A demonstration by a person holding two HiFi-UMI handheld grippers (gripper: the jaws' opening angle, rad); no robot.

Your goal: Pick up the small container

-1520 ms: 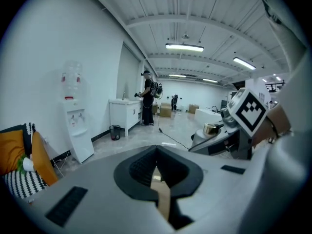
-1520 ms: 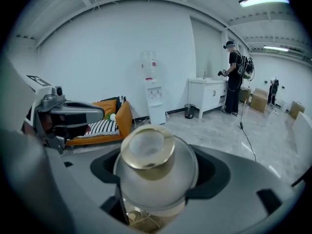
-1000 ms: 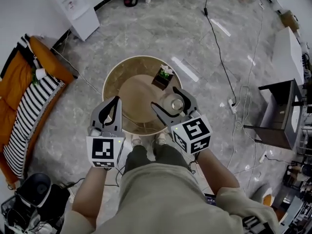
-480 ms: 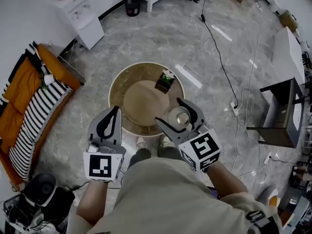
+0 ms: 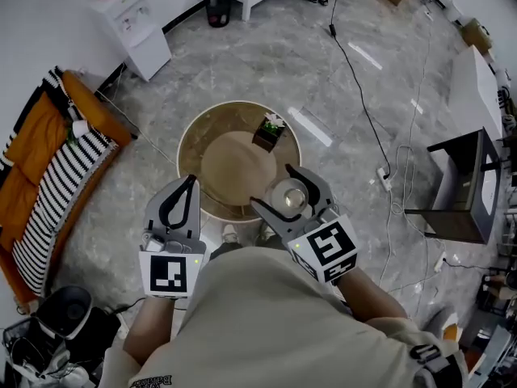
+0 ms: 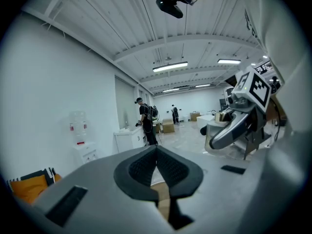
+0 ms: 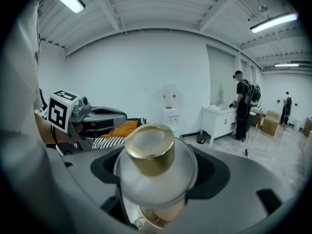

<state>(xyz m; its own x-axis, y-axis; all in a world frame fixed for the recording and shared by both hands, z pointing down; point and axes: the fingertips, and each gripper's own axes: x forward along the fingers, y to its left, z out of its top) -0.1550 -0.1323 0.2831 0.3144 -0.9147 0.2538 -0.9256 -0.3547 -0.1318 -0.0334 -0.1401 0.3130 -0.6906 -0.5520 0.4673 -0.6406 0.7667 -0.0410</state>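
Item 1: small container (image 7: 151,167), clamped between the jaws of my right gripper (image 5: 284,191).
It sits at the near-right rim of the round table (image 5: 192,136), with bare tabletop alongside and 1 potted plant (image 5: 268,128) at the far edge. Frosted round body, gold cap. My left gripper (image 5: 187,186) is clenched and empty. Grey marble floor (image 5: 339,87).

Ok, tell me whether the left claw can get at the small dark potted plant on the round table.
Probably yes. The left claw, shut and empty, hangs at the round wooden table's near edge; only bare tabletop lies between it and the small dark potted plant. It must open first.
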